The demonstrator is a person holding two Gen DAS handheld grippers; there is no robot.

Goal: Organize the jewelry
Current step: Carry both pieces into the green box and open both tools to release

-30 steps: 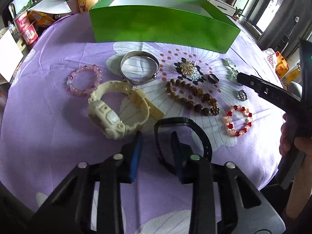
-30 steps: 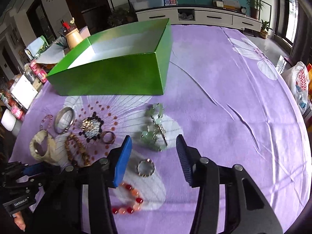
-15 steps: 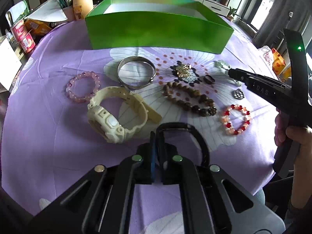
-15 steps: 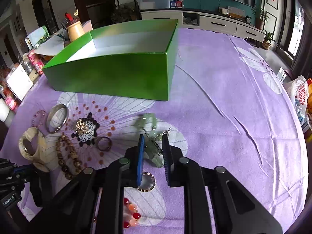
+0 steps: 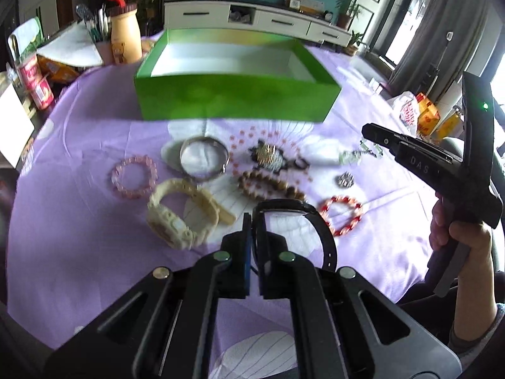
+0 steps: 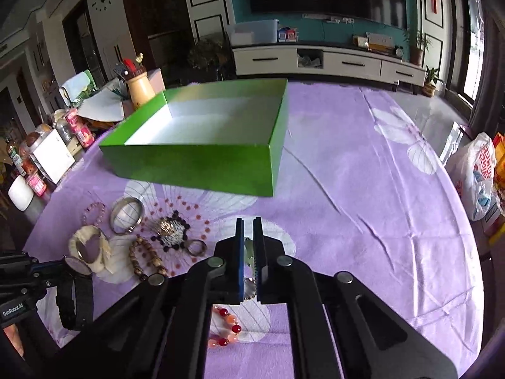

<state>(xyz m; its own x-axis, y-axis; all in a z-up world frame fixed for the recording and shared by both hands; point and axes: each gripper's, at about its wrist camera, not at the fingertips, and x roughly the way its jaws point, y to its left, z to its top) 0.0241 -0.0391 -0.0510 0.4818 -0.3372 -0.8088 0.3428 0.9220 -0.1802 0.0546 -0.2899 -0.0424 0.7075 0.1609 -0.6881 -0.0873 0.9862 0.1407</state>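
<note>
the step in hand is the pick-up: each claw has just closed on a piece and, by the look of it, both are lifting clear of the tabletop.

on the left, the left claw is clamped on the strap of the black watch; the rest of the band loops out to the right of the jaws, and in the right wrist view it hangs below that claw. the cream watch, pink bracelet, bangle and brown beads lie on the cloth beyond it, not yet sorted.

on the right, the right claw is pinched on the pale green pendant, a sliver of which shows between the jaws. the red bracelet lies under it on the tabletop.

the green box stands open and empty at the far side. the next move likely calls for carrying both pieces forward over its near wall, high enough that the dangling strap and chain clear the rim, then letting go inside.
</note>
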